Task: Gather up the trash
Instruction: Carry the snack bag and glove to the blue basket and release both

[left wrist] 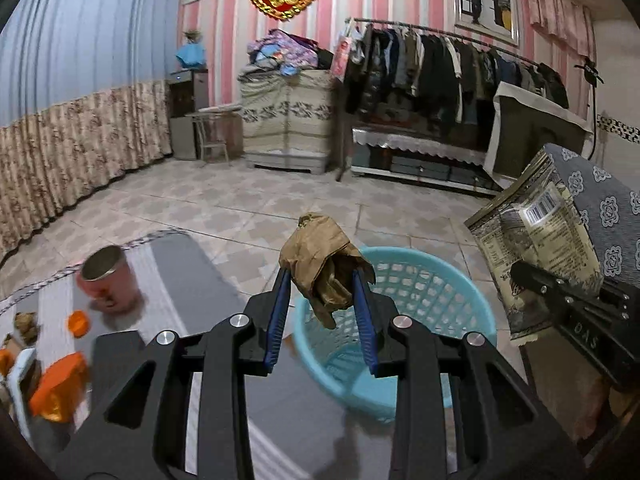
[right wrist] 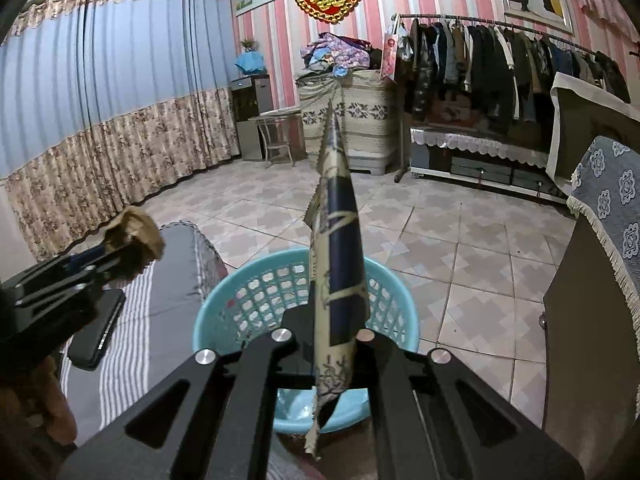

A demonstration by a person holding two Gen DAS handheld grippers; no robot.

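Both loads hang over the blue basket [right wrist: 256,292] beside the surface's edge, the left gripper [left wrist: 322,280] clamping crumpled brown paper [left wrist: 320,256], the right gripper [right wrist: 334,332] pinching a flat printed wrapper [right wrist: 338,240]; next, probably, release both.

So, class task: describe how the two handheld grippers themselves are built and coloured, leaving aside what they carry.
The left gripper has matte black angular linkage arms with cut-out slots, round silver pivot bolts, and ribbed blue pads on its fingers. The right gripper has the same black slotted frame and silver bolts; from the left view, pale lettering shows on its side. No cables or sleeves are visible.
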